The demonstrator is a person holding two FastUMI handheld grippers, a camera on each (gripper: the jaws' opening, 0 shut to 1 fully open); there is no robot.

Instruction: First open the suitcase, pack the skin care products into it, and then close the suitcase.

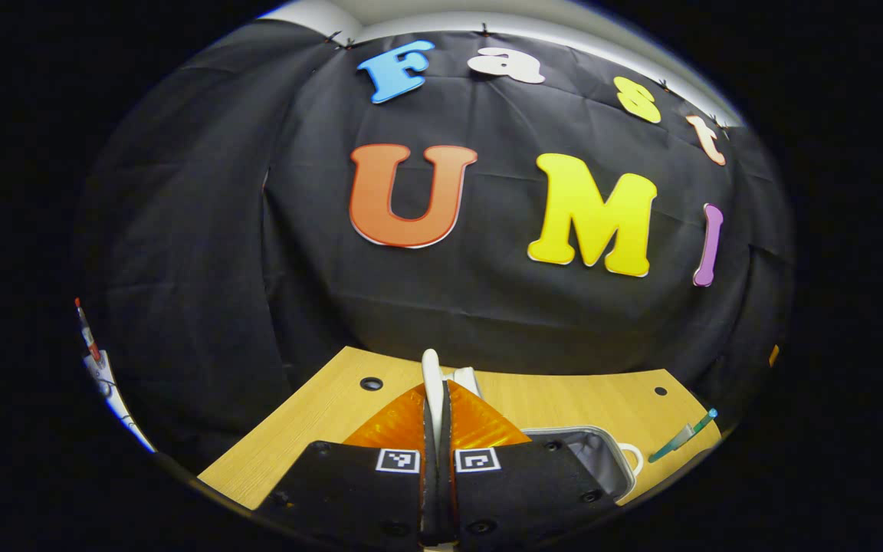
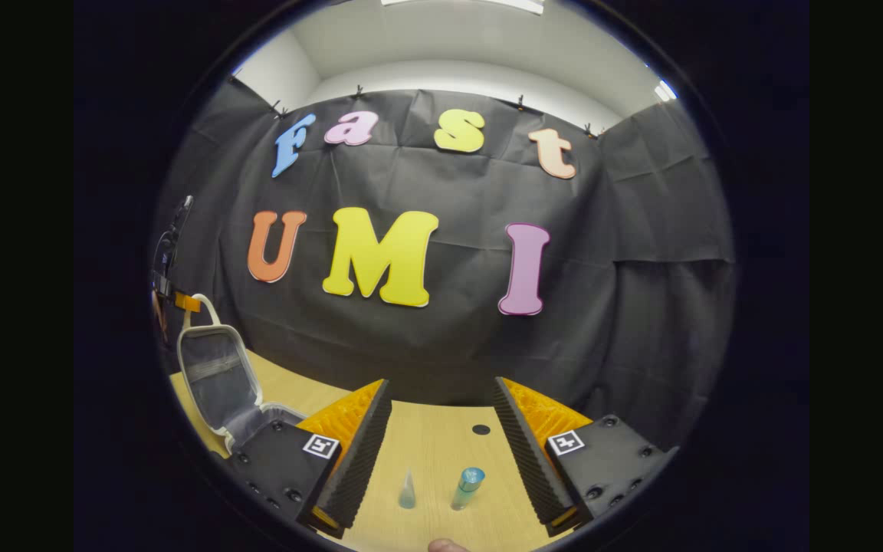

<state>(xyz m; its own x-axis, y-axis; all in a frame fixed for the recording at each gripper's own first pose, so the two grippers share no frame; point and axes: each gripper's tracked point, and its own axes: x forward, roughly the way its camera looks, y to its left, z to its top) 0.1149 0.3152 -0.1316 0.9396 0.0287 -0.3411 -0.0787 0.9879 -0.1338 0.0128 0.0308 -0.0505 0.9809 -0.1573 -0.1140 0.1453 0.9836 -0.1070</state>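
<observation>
Left claw (image 1: 436, 399) clamped on suitcase (image 2: 215, 368) handle (image 1: 431, 376), lid raised, right claw (image 2: 441, 429) apart above two bottles (image 2: 467, 487)

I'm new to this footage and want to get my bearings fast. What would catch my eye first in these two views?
In the right gripper view, the suitcase stands out at the left edge of the wooden table, its lid raised and its grey lining showing. Nearer, two small bluish skin care tubes stand between the wide-open right gripper. In the left gripper view, the left gripper is shut on a thin white handle.
</observation>
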